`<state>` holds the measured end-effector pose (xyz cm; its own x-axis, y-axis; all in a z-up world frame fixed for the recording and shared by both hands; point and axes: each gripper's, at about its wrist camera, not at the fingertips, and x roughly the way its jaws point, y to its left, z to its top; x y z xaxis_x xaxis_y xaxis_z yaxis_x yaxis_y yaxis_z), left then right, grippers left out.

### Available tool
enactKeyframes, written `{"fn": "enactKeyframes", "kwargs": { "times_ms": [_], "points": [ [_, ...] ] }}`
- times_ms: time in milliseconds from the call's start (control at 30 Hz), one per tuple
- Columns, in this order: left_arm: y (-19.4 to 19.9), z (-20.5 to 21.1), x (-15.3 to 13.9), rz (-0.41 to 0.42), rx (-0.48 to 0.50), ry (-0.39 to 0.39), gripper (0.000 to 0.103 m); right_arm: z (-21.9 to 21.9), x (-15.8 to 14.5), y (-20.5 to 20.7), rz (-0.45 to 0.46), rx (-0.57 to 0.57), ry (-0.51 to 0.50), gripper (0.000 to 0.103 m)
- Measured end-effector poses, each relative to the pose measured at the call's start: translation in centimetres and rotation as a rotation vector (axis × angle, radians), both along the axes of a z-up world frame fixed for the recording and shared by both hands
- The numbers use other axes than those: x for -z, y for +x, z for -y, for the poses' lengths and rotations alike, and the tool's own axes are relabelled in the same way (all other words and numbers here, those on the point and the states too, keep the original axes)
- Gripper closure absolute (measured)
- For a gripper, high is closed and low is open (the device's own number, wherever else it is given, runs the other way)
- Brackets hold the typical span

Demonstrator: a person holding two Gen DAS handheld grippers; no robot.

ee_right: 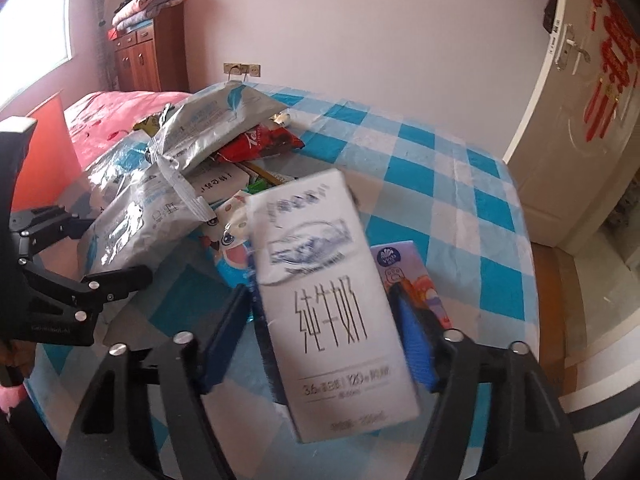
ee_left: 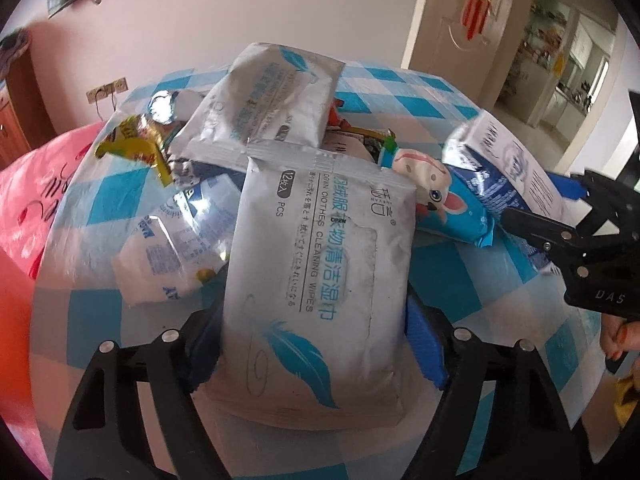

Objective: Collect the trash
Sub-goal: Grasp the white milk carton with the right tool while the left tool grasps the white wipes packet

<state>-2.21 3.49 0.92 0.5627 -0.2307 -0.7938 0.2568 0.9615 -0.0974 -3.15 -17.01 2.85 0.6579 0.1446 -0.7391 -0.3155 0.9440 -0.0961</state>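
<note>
The left gripper (ee_left: pixel 312 344) has its jaws either side of a grey wipes pack (ee_left: pixel 320 280), blue pads against its long edges, so it looks gripped. The pack is soft and crinkly, probably light and near empty; it will buckle if squeezed hard, so the firm sealed edges are the better hold. It lies at the near end of the heap on the checked worktop (ee_left: pixel 480 288).

The right gripper (ee_right: pixel 320 332) has its jaws closed on a white milk carton (ee_right: pixel 324 300), pads at the lower part of its side walls. The carton is stiff card, smooth and a little slippery; if drained it is light and its walls can cave in. It stands tilted over the worktop, beside a small purple tissue packet (ee_right: pixel 404 272).

Beyond, a blue cartoon wrapper (ee_left: pixel 448 204) lies between the two held things, touching the pack's far corner. Further on sit a second wipes pack (ee_left: pixel 264 100), a clear plastic bag (ee_left: pixel 172 248), a yellow wrapper (ee_left: pixel 136 148) and a red wrapper (ee_right: pixel 260 140), all overlapping and likely to drag along. A pink bed (ee_right: pixel 120 116) stands behind.
</note>
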Motion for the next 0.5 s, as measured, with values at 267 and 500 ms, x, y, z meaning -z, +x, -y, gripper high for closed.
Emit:
{"fn": "enactKeyframes", "kwargs": {
  "times_ms": [267, 500],
  "points": [
    [-1.3, -2.7, -0.9, 0.025, -0.048, -0.067, 0.026, -0.6, -0.7, -1.6, 0.019, 0.036, 0.057, 0.036],
    [-3.1, -5.4, -3.9, 0.091, -0.085, -0.114, 0.026, -2.0, -2.2, -2.4, 0.016, 0.042, 0.169, 0.037]
  ]
}}
